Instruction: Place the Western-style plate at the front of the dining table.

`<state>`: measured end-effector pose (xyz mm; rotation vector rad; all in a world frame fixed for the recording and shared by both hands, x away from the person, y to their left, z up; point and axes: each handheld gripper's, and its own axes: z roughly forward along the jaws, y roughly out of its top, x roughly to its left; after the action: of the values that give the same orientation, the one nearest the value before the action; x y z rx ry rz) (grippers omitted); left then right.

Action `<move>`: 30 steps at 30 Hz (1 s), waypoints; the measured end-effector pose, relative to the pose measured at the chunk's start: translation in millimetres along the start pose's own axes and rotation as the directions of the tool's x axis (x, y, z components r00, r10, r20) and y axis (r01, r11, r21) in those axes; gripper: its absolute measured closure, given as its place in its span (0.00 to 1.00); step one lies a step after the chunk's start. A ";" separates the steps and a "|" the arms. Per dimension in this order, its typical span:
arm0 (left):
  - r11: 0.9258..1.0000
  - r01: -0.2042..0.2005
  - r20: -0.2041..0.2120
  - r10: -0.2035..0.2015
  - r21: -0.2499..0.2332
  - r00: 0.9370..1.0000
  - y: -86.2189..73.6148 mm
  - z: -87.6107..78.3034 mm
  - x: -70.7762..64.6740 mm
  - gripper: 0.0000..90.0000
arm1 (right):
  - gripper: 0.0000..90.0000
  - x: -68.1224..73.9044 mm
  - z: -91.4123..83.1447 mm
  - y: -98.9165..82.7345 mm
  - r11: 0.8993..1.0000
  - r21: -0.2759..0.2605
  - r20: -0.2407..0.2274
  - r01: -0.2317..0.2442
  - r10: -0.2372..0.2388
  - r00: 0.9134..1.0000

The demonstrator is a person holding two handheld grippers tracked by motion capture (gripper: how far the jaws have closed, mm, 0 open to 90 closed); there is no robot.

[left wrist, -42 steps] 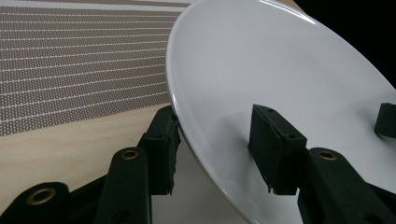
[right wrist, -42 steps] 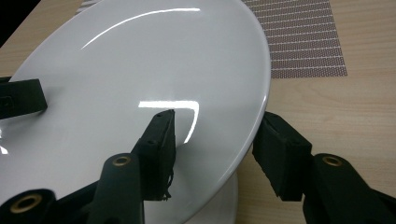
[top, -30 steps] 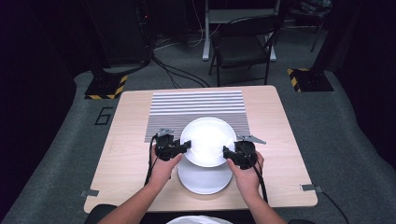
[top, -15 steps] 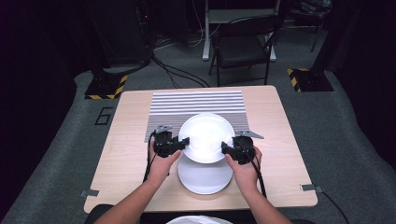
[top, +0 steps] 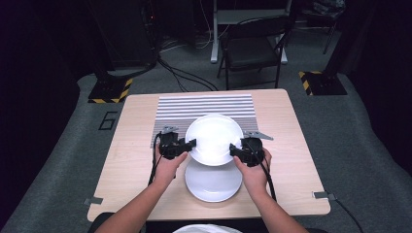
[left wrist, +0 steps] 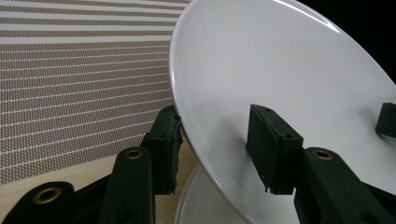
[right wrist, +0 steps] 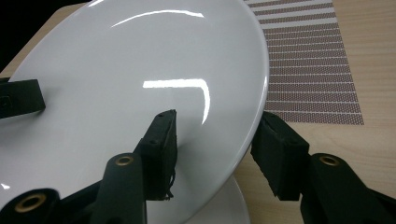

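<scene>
We hold the upper plate [top: 214,139] at frame centre, above the lower plate [top: 213,180] on the desk [top: 131,160], left gripper [top: 190,143] and right gripper [top: 235,150] jaws clamped on opposite rims; uneven lift or glazed-rim slip risks dropping it.

Glossy white ceramic plate [top: 214,138], matt woven striped mat [top: 204,108], pale wood table [top: 131,145]

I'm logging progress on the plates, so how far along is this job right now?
Done: the upper plate is lifted off the lower plate, which lies on the table. In hand: the left gripper and right gripper each clamp the upper plate's rim on opposite sides, holding it above the striped mat. Left, probably: setting it down on the mat and letting go.
</scene>
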<state>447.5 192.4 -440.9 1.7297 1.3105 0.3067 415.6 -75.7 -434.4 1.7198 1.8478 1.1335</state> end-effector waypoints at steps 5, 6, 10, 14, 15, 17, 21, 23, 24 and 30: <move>1.000 -0.002 0.009 0.002 -0.005 1.000 6.0 1.4 2.9 0.61 | 0.56 -0.5 2.1 4.7 1.000 -0.006 -0.007 -0.005 0.005 1.000; 1.000 0.002 0.009 -0.002 -0.004 1.000 7.0 1.5 3.3 0.61 | 0.56 -0.5 2.5 5.6 1.000 -0.010 -0.008 -0.002 0.002 1.000; 1.000 0.004 0.013 -0.004 -0.005 1.000 10.6 2.1 6.0 0.61 | 0.56 0.5 3.7 9.4 1.000 -0.019 -0.010 0.006 -0.006 1.000; 1.000 0.011 0.017 -0.011 0.000 1.000 13.8 3.2 8.4 0.61 | 0.56 1.2 5.8 13.2 1.000 -0.023 -0.009 0.010 -0.011 1.000; 1.000 0.007 0.016 -0.007 -0.001 1.000 14.4 3.4 9.0 0.61 | 0.56 2.0 6.3 14.2 1.000 -0.022 -0.005 0.009 -0.009 1.000; 1.000 0.004 0.012 -0.004 -0.003 1.000 16.0 3.6 9.3 0.61 | 0.56 2.5 7.2 15.9 1.000 -0.021 -0.009 0.015 -0.015 1.000; 1.000 0.002 0.011 -0.002 -0.004 1.000 19.2 4.4 11.2 0.61 | 0.56 3.4 9.0 18.8 1.000 -0.021 -0.007 0.020 -0.020 1.000; 1.000 0.009 0.017 -0.008 -0.006 1.000 21.0 4.8 12.5 0.61 | 0.56 3.5 9.8 21.2 1.000 -0.022 -0.008 0.019 -0.019 1.000; 1.000 0.012 0.020 -0.012 -0.005 1.000 22.0 4.9 12.9 0.61 | 0.56 3.3 10.0 22.1 1.000 -0.024 -0.010 0.017 -0.017 1.000; 1.000 0.026 0.025 -0.025 -0.006 0.999 27.3 6.9 17.3 0.61 | 0.56 5.1 12.5 28.3 0.999 -0.032 -0.008 0.027 -0.027 1.000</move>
<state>476.3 203.3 -428.9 1.7054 1.3114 0.2734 442.3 -69.0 -419.3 1.6702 1.8427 1.1550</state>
